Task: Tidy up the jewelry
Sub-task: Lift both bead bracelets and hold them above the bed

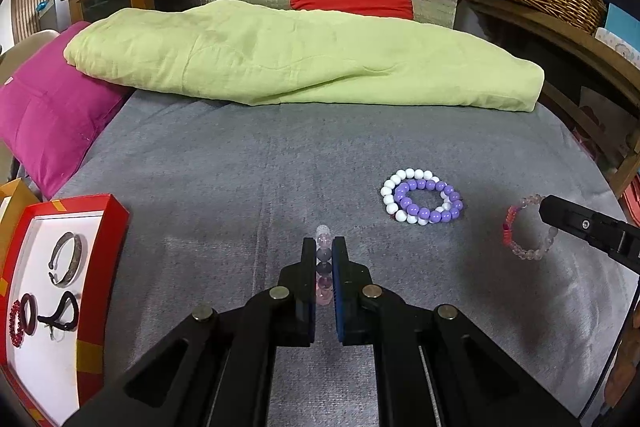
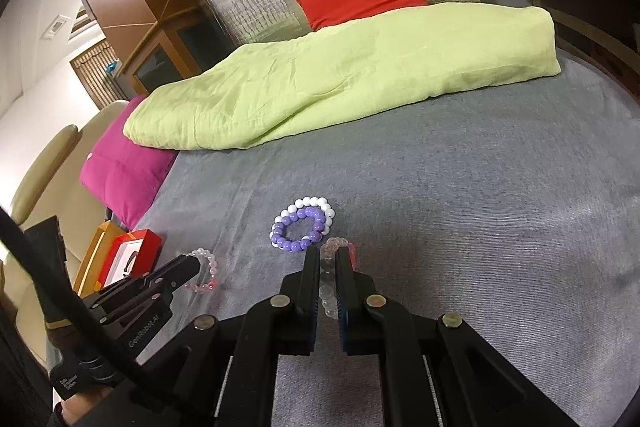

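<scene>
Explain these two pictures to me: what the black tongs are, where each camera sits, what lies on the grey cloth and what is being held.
The black tongs are two hand-held grippers, each with a camera looking along its fingers. One picture is from the left gripper, the other from the right gripper.

Each is shut on a bracelet: the left on a pale pink and purple glassy bead bracelet, the right on a clear and pink bead bracelet.

On the grey cloth lie a white bead bracelet and a purple bead bracelet, overlapping. At the left stands a red box with a white lining, already holding a silver bangle and other dark and red pieces.
</scene>
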